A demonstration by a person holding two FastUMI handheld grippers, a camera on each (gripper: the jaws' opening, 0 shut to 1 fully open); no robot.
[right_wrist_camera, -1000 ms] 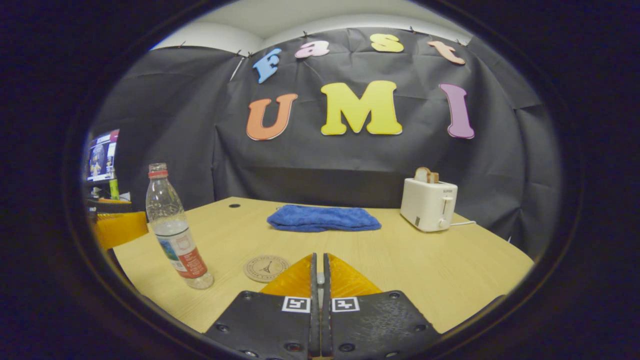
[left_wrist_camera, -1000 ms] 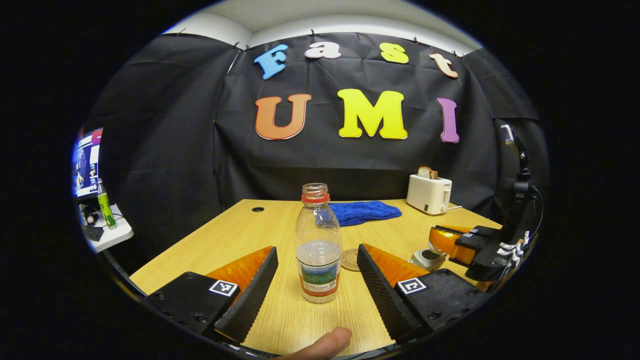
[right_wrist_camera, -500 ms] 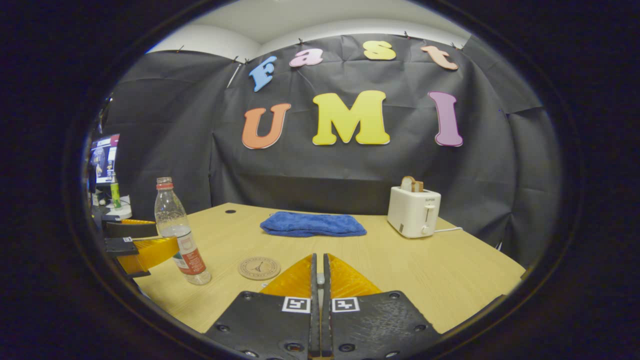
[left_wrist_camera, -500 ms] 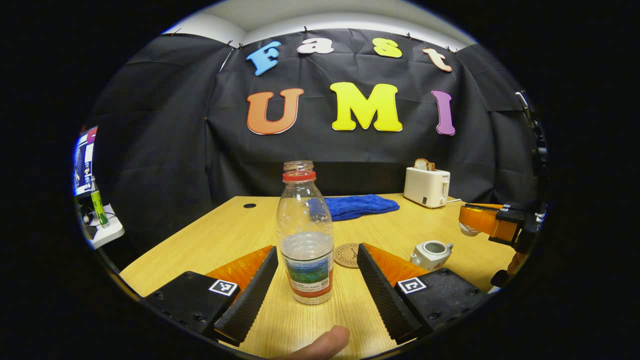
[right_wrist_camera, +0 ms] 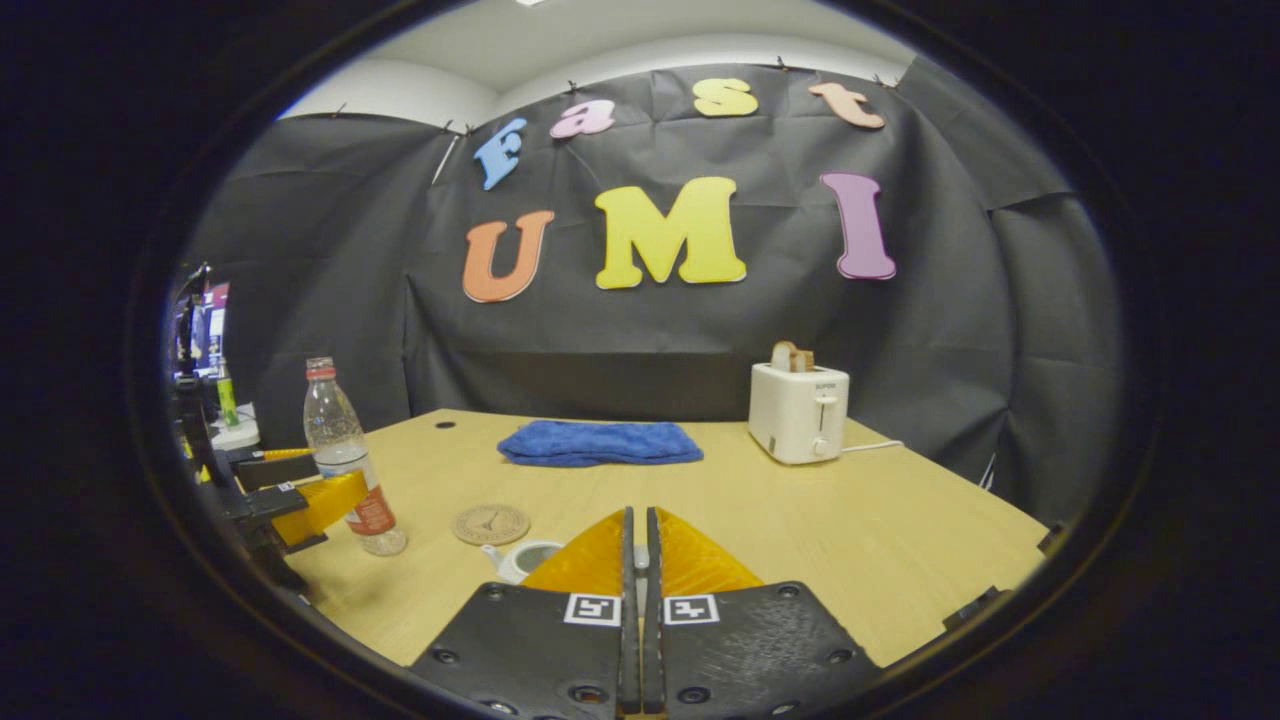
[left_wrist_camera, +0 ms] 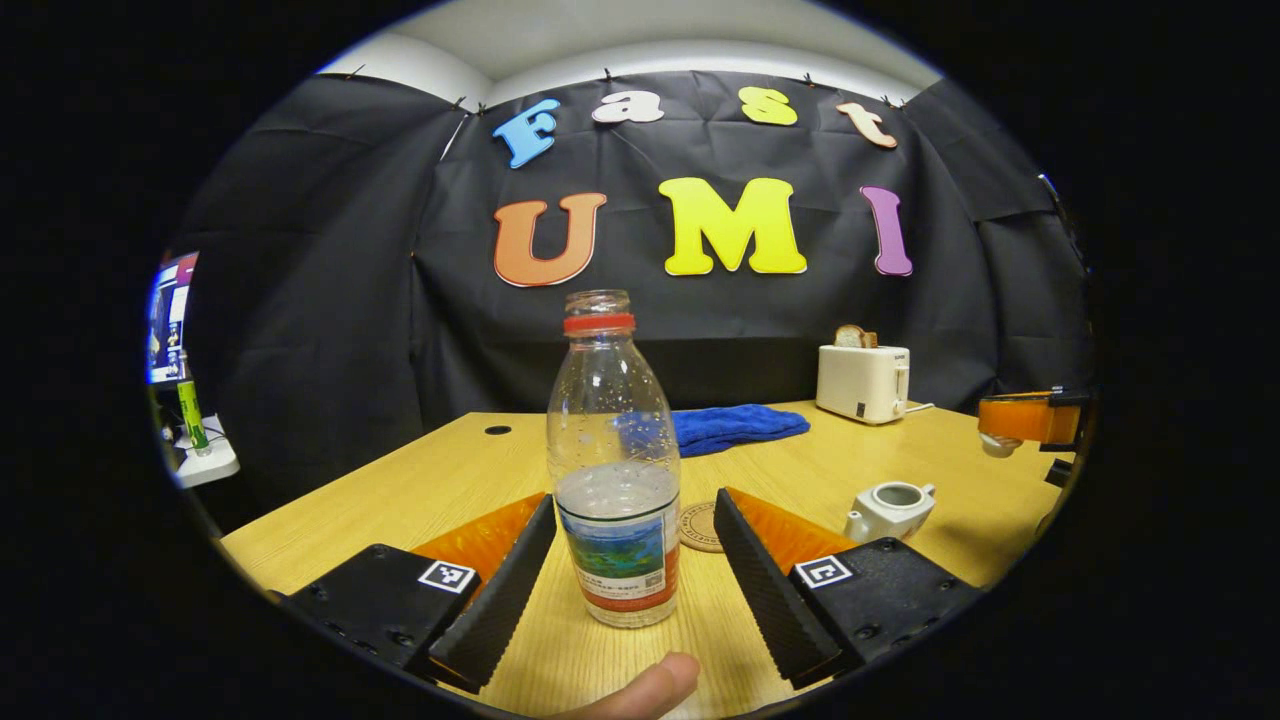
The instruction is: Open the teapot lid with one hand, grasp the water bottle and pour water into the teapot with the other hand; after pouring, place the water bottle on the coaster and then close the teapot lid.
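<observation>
Two grippers: one in each hand, both over the wooden surface [left_wrist_camera: 440, 480].
Left gripper [left_wrist_camera: 632, 545]: low in the middle of the left gripper view; its jaws are wide apart, one on each side of the water bottle, and they do not touch it.
Water bottle [left_wrist_camera: 614, 470]: stands upright on the surface with no cap on, partly full of water; in the right gripper view it is at the left edge, between the left gripper's fingers.
Right gripper [right_wrist_camera: 637, 545]: at the bottom middle of the right gripper view; its jaws are pressed close together, and I cannot tell what is between them there. In the left gripper view it is at the far right edge, up above the surface, with something small and white under its tip.
Teapot [left_wrist_camera: 888, 508]: white, lid off, sits on the surface at the lower right of the left gripper view.
Coaster [right_wrist_camera: 490, 523]: round, flat on the surface, between the bottle and the teapot.
Blue cloth [right_wrist_camera: 598, 442]: lies farther back, in the middle.
Toaster [right_wrist_camera: 797, 411]: white, at the back right, with bread sticking up.
Thumb [left_wrist_camera: 640, 690]: its tip pokes in at the bottom of the left gripper view.
</observation>
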